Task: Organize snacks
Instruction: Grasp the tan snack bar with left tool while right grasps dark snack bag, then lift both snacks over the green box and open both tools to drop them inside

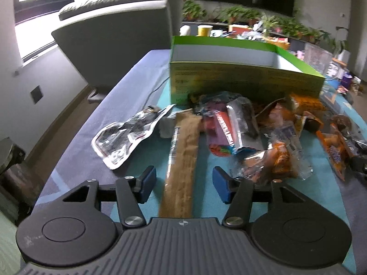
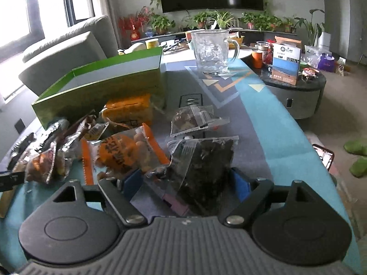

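Observation:
A green cardboard box [image 1: 229, 80] [image 2: 98, 91] stands open at the back of the table, with loose snack packets piled in front of it. My left gripper [image 1: 183, 184] is open, and a long brown snack packet [image 1: 183, 151] lies lengthwise between its blue pads [image 1: 146, 183] with a gap on both sides. My right gripper [image 2: 185, 183] is open wide. A clear packet of dark snacks [image 2: 206, 160] lies between its fingers. To the left of it lies an orange packet of nuts [image 2: 123, 153].
A silvery packet [image 1: 123, 137] lies left of the pile. A glass mug [image 2: 209, 50] stands behind on the patterned tablecloth [image 2: 263, 123]. A grey sofa [image 1: 114, 34] is at the left, and a cluttered round side table [image 2: 296, 87] is at the right.

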Demonstrator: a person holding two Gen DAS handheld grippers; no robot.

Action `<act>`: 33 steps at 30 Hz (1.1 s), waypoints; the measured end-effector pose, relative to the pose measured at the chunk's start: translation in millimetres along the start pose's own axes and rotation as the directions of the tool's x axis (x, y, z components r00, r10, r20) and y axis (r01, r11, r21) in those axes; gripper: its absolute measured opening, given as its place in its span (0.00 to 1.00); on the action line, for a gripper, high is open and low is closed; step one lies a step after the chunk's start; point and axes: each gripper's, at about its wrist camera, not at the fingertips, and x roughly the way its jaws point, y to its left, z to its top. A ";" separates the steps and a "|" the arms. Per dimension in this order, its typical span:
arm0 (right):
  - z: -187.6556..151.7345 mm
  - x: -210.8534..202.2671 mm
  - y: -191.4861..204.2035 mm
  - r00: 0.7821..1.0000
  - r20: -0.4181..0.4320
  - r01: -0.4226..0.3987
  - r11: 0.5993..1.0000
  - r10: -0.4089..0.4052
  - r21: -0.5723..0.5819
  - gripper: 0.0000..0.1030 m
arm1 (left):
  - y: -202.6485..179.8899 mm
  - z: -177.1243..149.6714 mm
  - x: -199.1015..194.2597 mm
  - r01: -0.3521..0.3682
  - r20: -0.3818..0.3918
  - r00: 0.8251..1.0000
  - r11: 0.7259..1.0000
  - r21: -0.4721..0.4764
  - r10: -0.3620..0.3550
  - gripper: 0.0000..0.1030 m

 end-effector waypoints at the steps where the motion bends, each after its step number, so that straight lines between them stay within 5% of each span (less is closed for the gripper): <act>1: -0.5 0.0 1.2 1.000 0.003 0.007 1.000 -0.007 -0.004 0.77 | -1.2 -0.5 -0.9 0.005 0.010 1.000 1.000 0.016 -0.005 0.21; 5: -0.9 -4.6 1.3 1.000 0.012 -0.003 1.000 0.003 0.006 0.70 | 1.7 1.5 -7.4 0.064 -0.002 0.998 0.998 -0.009 -0.064 0.20; 16: 11.6 -44.0 2.9 0.988 0.127 -0.096 0.993 0.087 0.069 0.67 | 4.9 15.1 -53.1 0.039 0.157 0.987 0.999 -0.025 -0.034 0.21; 33: 62.0 -48.3 38.3 0.933 0.286 -0.231 0.973 0.219 0.008 0.67 | -11.1 79.7 -55.0 0.061 0.307 0.950 0.998 0.005 -0.059 0.21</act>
